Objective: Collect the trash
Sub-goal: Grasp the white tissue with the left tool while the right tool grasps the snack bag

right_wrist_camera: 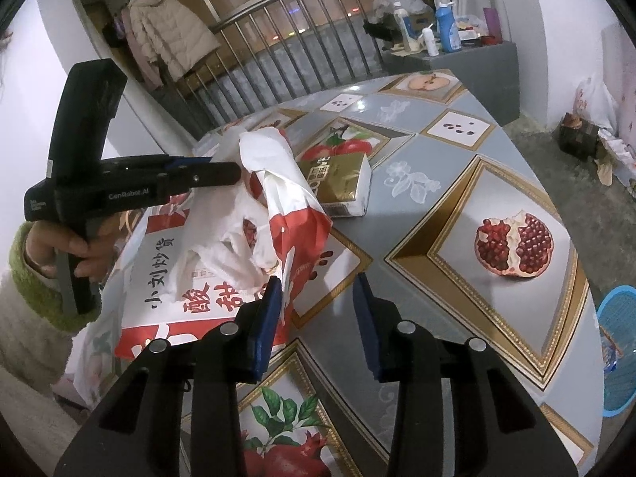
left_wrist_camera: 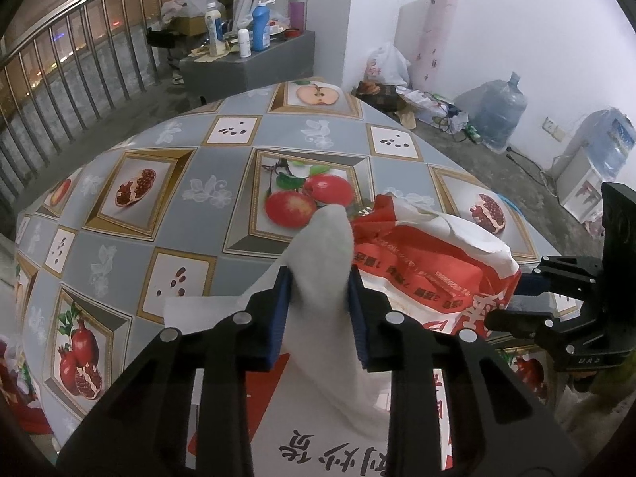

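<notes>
Left gripper (left_wrist_camera: 320,314) with jaws clamped on a crumpled white tissue (left_wrist_camera: 326,262), held just above the red-and-white bag (left_wrist_camera: 429,274) lying on the worktop (left_wrist_camera: 190,206); thin, loosely bunched paper, so likely to tear or slide free with any sideways tug, and to miss the bag's floppy mouth if dropped now. Right gripper (right_wrist_camera: 318,318) with jaws apart and empty, left pad touching the bag's edge, so apt to shove the bag aside or fold the opening shut. Further right, a gold packet (right_wrist_camera: 342,183) lying just behind the bag, not yet collected.

A lived-in home: a fruit-patterned worktop (left_wrist_camera: 190,206) at frame centre, water jugs (left_wrist_camera: 501,111) at right, a coat (right_wrist_camera: 167,35) hanging upper left, a railing (right_wrist_camera: 278,39) across the top, bottles (left_wrist_camera: 260,26).
</notes>
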A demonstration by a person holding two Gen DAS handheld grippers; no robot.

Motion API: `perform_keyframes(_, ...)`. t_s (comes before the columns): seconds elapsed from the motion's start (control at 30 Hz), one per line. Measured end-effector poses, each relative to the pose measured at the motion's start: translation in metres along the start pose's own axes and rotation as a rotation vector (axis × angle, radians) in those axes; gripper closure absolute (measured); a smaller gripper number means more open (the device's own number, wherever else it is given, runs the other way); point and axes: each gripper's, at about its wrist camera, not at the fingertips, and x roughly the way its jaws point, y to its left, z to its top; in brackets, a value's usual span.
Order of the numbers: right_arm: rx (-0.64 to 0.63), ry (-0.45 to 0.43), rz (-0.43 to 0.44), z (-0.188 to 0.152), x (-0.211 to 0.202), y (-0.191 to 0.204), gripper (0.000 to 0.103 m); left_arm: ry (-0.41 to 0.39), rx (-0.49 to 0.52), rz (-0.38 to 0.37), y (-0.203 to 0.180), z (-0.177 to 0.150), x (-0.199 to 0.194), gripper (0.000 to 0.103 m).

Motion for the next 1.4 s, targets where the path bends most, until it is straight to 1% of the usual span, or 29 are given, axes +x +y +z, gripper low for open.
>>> perform_keyframes(0.13,0.002,0.011,0.001,-0.001,0.004,-0.002,0.067,-0.001,0.0,0.002,0.001,0.0,0.0,0.082)
perform_keyframes(0.33,0.003,0.017,0.006,-0.001,0.005,-0.001,0.074,-0.001,0.0,0.002,0.001,0.0,0.0,0.085)
perform_keyframes(0.6,0.002,0.036,0.004,-0.002,0.011,0.004,0.075,-0.006,-0.003,0.006,0.003,-0.001,-0.001,0.089)
perform_keyframes(0.83,0.004,0.039,0.017,-0.004,0.01,0.007,0.093,-0.01,-0.005,0.008,0.004,-0.001,-0.002,0.092)
perform_keyframes(0.87,0.004,0.036,0.017,-0.003,0.01,0.007,0.094,-0.01,-0.005,0.009,0.004,-0.001,-0.002,0.093)
perform_keyframes(1.07,0.018,0.021,0.025,-0.005,0.004,0.006,0.095,-0.028,-0.019,0.028,0.003,0.0,-0.011,0.095)
perform_keyframes(1.4,0.075,-0.011,0.054,-0.006,-0.008,-0.003,0.098,-0.083,-0.022,0.061,-0.001,0.005,-0.034,0.095)
